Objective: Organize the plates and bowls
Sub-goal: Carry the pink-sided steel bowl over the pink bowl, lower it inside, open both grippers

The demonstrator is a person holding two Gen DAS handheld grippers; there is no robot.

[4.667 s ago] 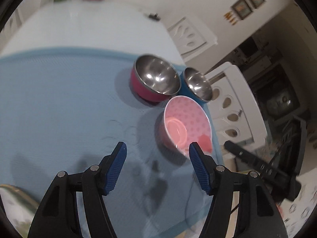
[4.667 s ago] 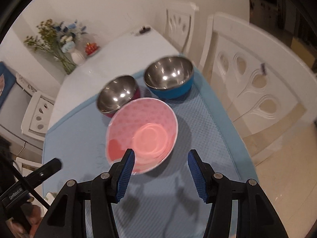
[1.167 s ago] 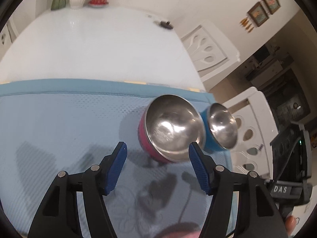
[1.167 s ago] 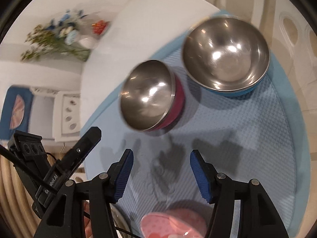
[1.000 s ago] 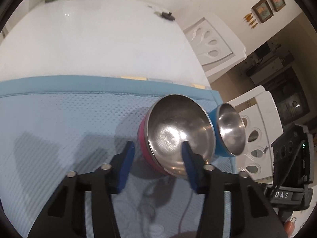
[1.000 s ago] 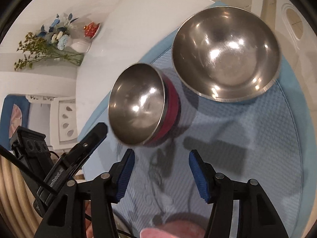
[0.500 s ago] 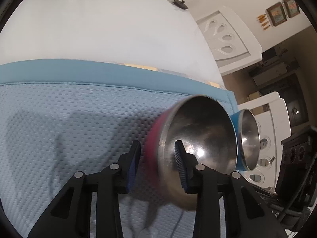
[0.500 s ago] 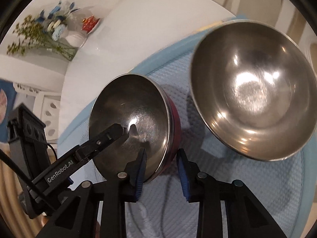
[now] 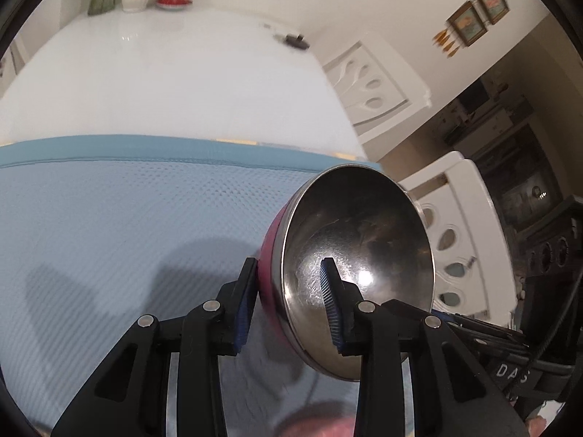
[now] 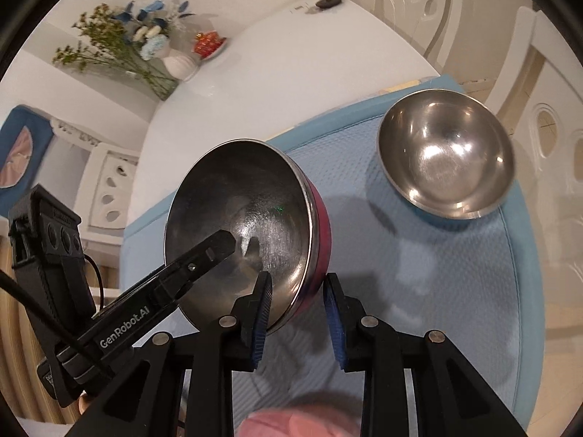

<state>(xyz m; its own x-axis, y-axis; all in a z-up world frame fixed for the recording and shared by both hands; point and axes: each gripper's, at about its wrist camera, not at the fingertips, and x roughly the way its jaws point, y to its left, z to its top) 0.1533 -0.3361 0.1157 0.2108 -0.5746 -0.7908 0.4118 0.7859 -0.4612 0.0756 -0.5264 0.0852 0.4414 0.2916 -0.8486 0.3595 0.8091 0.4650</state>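
We had both grippers on the same piece: the red-sided steel bowl [image 9: 349, 255] hung tilted between them, its shiny inside turned partly toward each camera.

Our left gripper [image 9: 288, 306] had its jaws drawn in narrow over the bowl's wall, one blue pad against the red outside and the other against the steel inside, so the rim was pinched between them. In the right wrist view this same gripper [image 10: 218, 245] reached into the bowl from the lower left, its black finger lying across the polished inner surface.

Our right gripper [image 10: 297, 313] gripped the rim on the opposite side in the same way: one pad inside the bowl, one on the red outside, jaws nearly closed with only the wall between them.

The bowl [image 10: 247, 233] sat above the light blue mat [image 10: 437, 273] that covered the near end of the white tabletop [image 9: 164, 83]; whether its base touched the mat we could not tell.

The blue-sided steel bowl [image 10: 446, 153] stood upright on the mat near its far right corner, apart from the held bowl. At the bottom edge of both views a blurred pink dish [image 10: 302, 422] showed just below the grippers.

A white vase [image 10: 180, 65] with flowers stood at the tabletop's far end, and white chairs [image 10: 546, 116] stood alongside.
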